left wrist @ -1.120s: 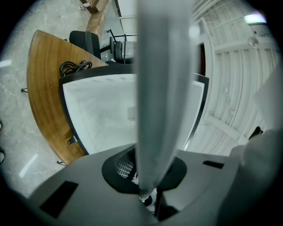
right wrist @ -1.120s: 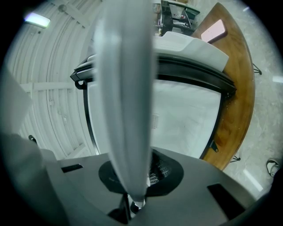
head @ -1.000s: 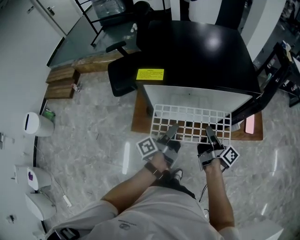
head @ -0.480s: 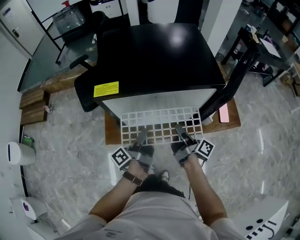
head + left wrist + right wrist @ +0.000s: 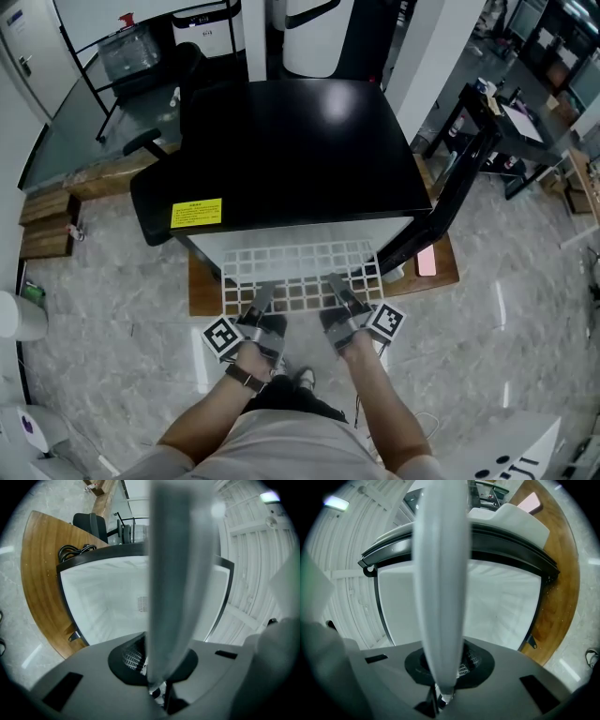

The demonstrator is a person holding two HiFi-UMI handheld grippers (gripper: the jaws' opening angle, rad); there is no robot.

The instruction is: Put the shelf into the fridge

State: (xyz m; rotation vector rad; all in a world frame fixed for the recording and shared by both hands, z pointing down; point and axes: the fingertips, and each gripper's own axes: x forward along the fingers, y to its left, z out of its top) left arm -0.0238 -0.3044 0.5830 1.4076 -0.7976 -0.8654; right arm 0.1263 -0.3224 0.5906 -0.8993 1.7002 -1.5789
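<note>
Floor: grey marble floor (image 5: 112,319), with a wooden board (image 5: 202,292) under the fridge (image 5: 300,150), just ahead of both tools.
Room: black office chair (image 5: 155,192) is ahead-left of your left tool (image 5: 262,298), and the fridge door (image 5: 450,202) is swung open ahead-right of your right tool (image 5: 336,286).
Shelf: the white wire shelf (image 5: 300,272) is held level between the tools and the fridge mouth.
Tools: each one is pinching the shelf's near edge.
Hard to see: in both gripper views the shelf is just a blurry bar, and you can't tell how deep it sits.
</note>
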